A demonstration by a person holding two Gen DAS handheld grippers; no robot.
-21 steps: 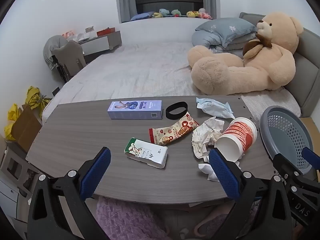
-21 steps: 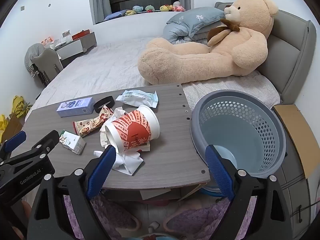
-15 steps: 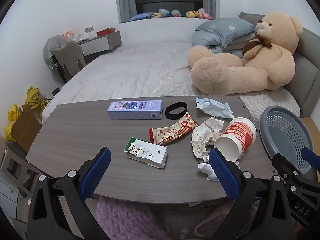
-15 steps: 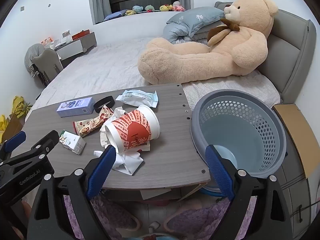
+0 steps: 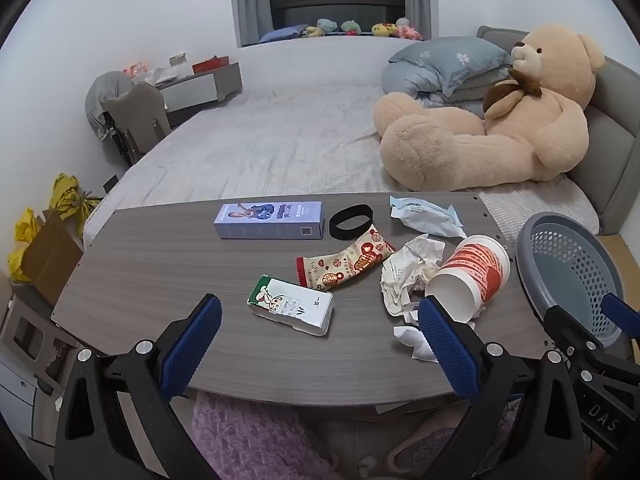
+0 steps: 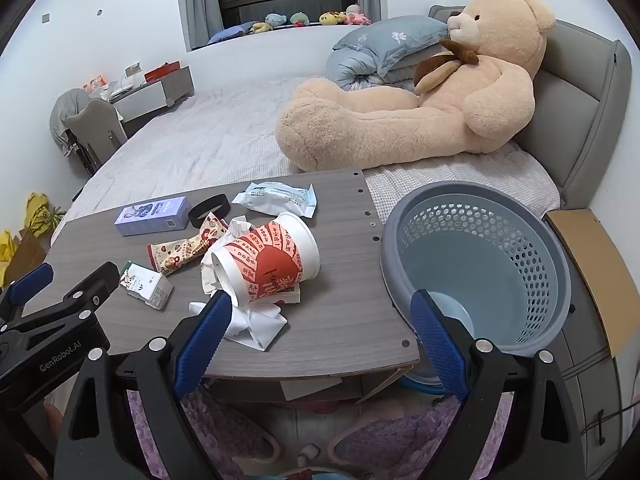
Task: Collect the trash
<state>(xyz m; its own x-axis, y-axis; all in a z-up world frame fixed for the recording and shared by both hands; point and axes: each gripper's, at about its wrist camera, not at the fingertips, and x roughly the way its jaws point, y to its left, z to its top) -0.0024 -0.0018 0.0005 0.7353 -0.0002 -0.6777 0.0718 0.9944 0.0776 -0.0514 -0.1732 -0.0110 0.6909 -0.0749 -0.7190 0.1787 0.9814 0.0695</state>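
On the grey wood table [image 5: 168,272] lie a red-and-white paper cup on its side [image 5: 472,276], crumpled white paper [image 5: 408,272], a red-patterned snack wrapper [image 5: 344,266], a small green-and-white carton [image 5: 292,306] and a pale blue packet [image 5: 424,216]. The grey perforated basket [image 6: 480,264] stands off the table's right end. My left gripper [image 5: 320,340] is open and empty at the near edge, in front of the carton. My right gripper [image 6: 320,332] is open and empty, in front of the cup [image 6: 268,264].
A purple box [image 5: 268,220] and a black band [image 5: 351,221] lie at the table's far side. A bed with a big teddy bear [image 5: 500,120] is behind the table. A cardboard box [image 6: 592,272] stands right of the basket. A purple rug [image 5: 248,440] lies below.
Both grippers have drifted very slightly; nothing on the table has moved and both stay open.
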